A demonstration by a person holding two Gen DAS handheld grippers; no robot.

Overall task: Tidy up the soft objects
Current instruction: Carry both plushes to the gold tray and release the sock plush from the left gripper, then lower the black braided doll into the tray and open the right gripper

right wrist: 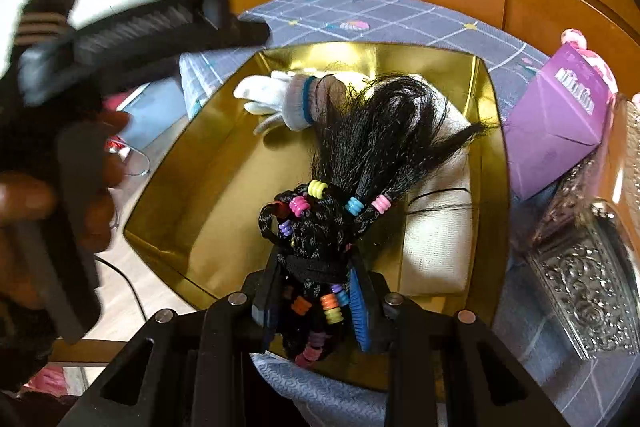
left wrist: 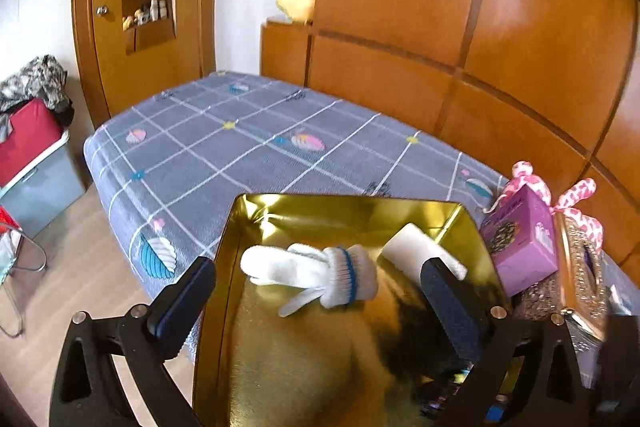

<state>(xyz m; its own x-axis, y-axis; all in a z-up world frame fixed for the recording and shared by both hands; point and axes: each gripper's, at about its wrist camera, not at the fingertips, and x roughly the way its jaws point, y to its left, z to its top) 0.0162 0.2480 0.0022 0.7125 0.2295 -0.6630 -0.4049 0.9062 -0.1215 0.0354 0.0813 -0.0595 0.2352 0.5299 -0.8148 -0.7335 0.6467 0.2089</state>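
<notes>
Tray: gold tray (left wrist: 280, 211) on the bed (left wrist: 208, 147), near its edge.
Glove: white glove (left wrist: 320, 271) with a blue cuff band, lying in the tray's far part.
Block: white block (left wrist: 416, 251) in the tray, just beside the glove.
Left hand-held gripper (left wrist: 316, 291): spread wide above the tray, nothing between its fingers; the glove lies beyond them.
Right hand-held gripper (right wrist: 316, 291): pinching a black braided hairpiece (right wrist: 360, 147) with coloured beads, held over the tray; loose strands fan out over the glove cuff and a white cloth (right wrist: 436, 235).
Box: purple box (right wrist: 560, 131) on the bed, just beside the tray.
Case: silver embossed case (right wrist: 588, 267) near the box.
</notes>
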